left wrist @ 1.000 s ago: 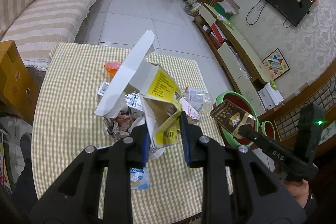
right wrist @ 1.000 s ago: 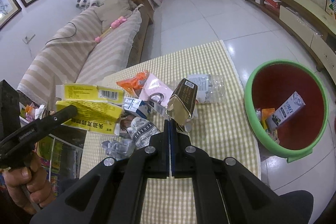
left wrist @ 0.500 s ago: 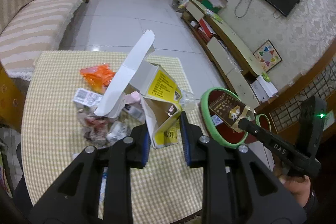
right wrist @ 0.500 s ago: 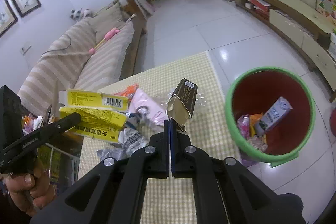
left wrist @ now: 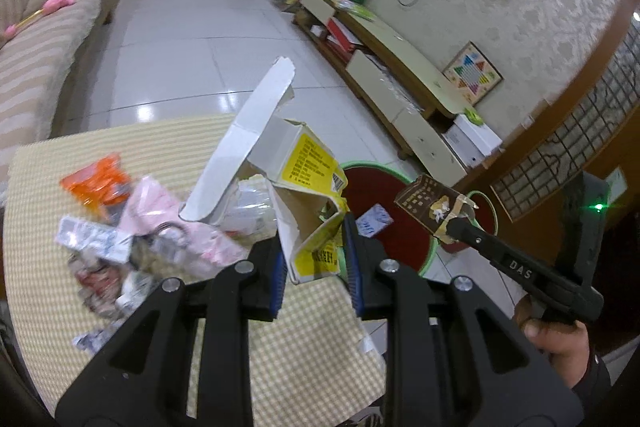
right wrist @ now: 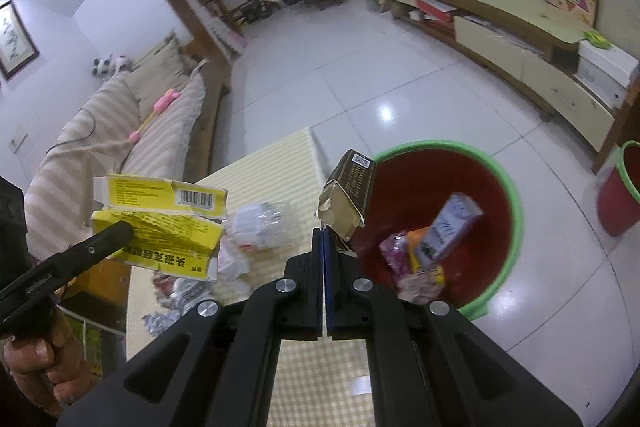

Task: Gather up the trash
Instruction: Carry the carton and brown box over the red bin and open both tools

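Left gripper (left wrist: pixel 314 259): jaws clamped on a torn yellow carton (left wrist: pixel 308 203), which is held up above the checked table (left wrist: pixel 312 339) near its edge. Right gripper (right wrist: pixel 323 247): jaws pressed fully together, a flap of a brown carton (right wrist: pixel 350 193) pinched at the tips and held over the rim of the green-rimmed bin (right wrist: pixel 508 195). More trash (left wrist: pixel 132 227) is left lying on the table.

Checked-cloth table (left wrist: pixel 312 339) carries an orange wrapper (left wrist: pixel 98 179) and crumpled wrappers (left wrist: pixel 120 267).
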Demonstrator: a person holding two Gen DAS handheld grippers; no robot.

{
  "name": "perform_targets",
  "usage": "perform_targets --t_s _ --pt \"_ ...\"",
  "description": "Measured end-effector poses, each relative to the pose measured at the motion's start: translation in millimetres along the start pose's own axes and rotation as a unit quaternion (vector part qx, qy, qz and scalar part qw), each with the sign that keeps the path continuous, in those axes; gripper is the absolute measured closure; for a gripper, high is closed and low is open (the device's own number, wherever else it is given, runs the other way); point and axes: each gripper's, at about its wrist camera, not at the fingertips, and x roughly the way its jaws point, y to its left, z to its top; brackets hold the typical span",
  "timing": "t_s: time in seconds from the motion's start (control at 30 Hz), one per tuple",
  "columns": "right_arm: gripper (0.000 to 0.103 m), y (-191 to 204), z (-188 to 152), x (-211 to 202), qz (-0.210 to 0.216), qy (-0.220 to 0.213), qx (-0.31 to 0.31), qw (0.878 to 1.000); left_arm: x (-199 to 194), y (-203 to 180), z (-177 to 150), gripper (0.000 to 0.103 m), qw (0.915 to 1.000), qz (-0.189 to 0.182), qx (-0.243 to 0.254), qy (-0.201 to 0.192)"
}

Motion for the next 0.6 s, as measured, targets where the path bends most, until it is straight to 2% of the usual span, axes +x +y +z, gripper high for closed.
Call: perform_targets --t_s 0.17,0.33,0.6 --pt "0.103 -31 7 1 -0.014 0.002 0.024 1.000 26 -29 12 0.079 0.9995 -0.010 0.027 0.011" --pt "0.103 -45 12 5 -0.026 0.007 0.032 0.999 53 -52 17 0.079 0.9982 -0.010 0.055 0.023" --pt "0.103 -68 11 12 -0.034 0.016 0.047 0.998 86 -78 12 0.078 0.9950 -0.008 0.086 0.050"
